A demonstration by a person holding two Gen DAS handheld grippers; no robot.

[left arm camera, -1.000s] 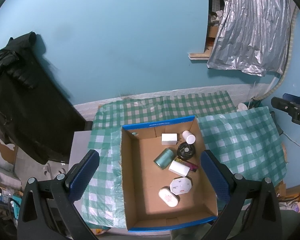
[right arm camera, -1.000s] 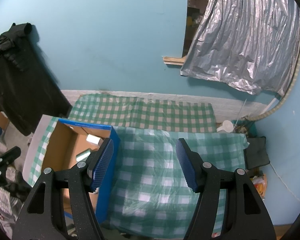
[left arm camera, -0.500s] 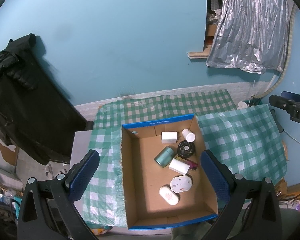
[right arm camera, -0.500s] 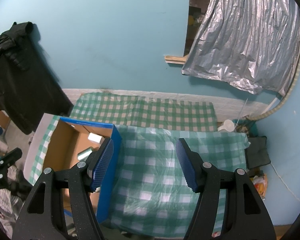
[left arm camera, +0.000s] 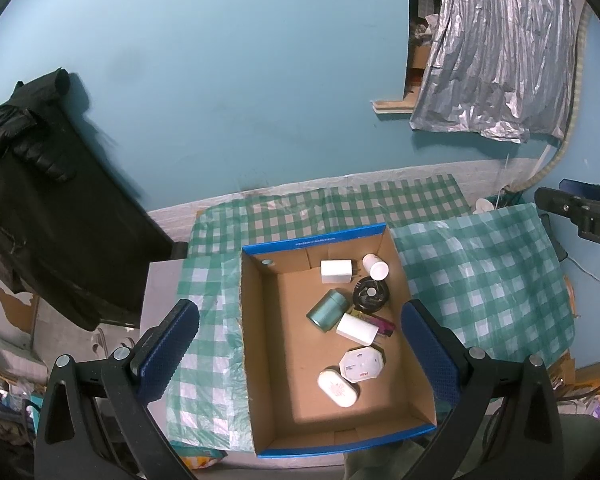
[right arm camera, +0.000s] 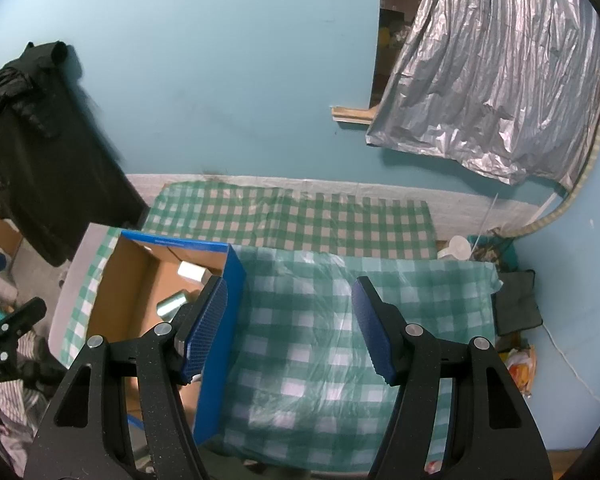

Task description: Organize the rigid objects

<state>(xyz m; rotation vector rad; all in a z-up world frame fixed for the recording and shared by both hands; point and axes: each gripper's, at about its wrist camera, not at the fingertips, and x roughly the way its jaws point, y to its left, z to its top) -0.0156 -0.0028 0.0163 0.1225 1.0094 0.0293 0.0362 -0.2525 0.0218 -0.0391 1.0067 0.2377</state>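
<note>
The cardboard box (left arm camera: 260, 360) with about 7 small items, the teal can (left arm camera: 327, 310) lying far-right to near-left, sits directly below the wide-open, empty left gripper (left arm camera: 300, 354), while the half-open, empty right gripper (right arm camera: 290, 326) hovers right of it.

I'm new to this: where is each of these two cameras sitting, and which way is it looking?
Left wrist view: sits on the left gripper, looking forward and steeply down into the cardboard box of small items; its two blue-padded fingers stand open, and the other gripper's tip shows at the right edge.
Right wrist view: sits on the right gripper, looking down at the checked cloth beside the box; its fingers stand open and empty.
Shared: the box, the checked cloth, the blue wall, the silver sheet.
</note>
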